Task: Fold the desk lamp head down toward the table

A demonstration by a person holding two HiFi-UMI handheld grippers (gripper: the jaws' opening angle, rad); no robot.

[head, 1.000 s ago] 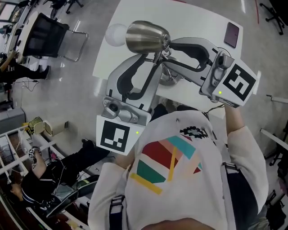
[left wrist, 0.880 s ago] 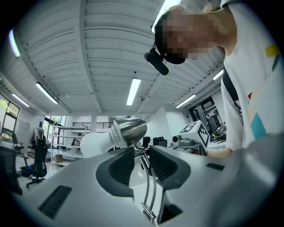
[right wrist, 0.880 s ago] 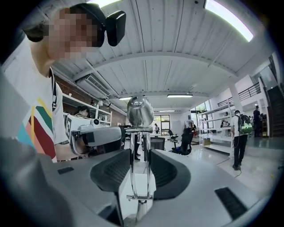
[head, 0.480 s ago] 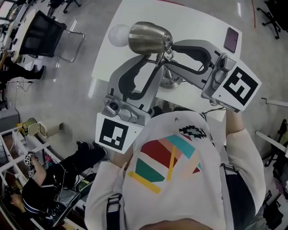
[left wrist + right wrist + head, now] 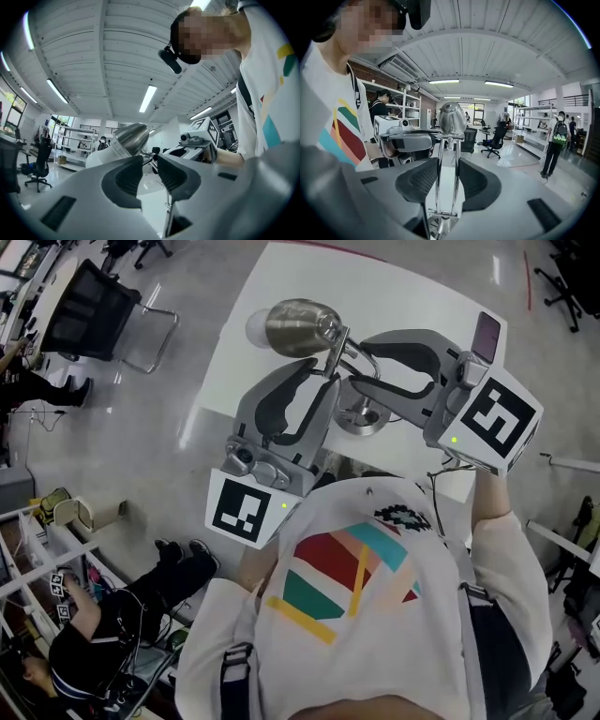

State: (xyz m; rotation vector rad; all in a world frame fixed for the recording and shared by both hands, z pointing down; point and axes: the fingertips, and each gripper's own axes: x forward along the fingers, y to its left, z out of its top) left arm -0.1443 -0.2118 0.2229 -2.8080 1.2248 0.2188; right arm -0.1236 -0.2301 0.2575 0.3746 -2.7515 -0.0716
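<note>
**Lamp head (image 5: 298,326) up, both grippers set for the fold**

Perched high over the white table (image 5: 412,287), turned out to the person's left with the bulb (image 5: 253,327) showing at its mouth; carried on a thin twin-rod lamp arm (image 5: 340,351) rising from a round base (image 5: 361,418) near the table's front edge. Polished metal throughout, so probably slick under the pads; rods rigid, hinge likely stiff, head perhaps heavy enough to tip a light base once swung outward; better taken on the rods than on the rounded shade.

Right gripper (image 5: 447,165) clamped across both rods low on the arm, pads against them, well placed for steadying the stand; left gripper (image 5: 150,165) closed to a narrow slit on the arm's upper end just under the head, apparently gripping, well placed for swinging the head down. Further out, only grey floor and an office chair (image 5: 94,315).
</note>
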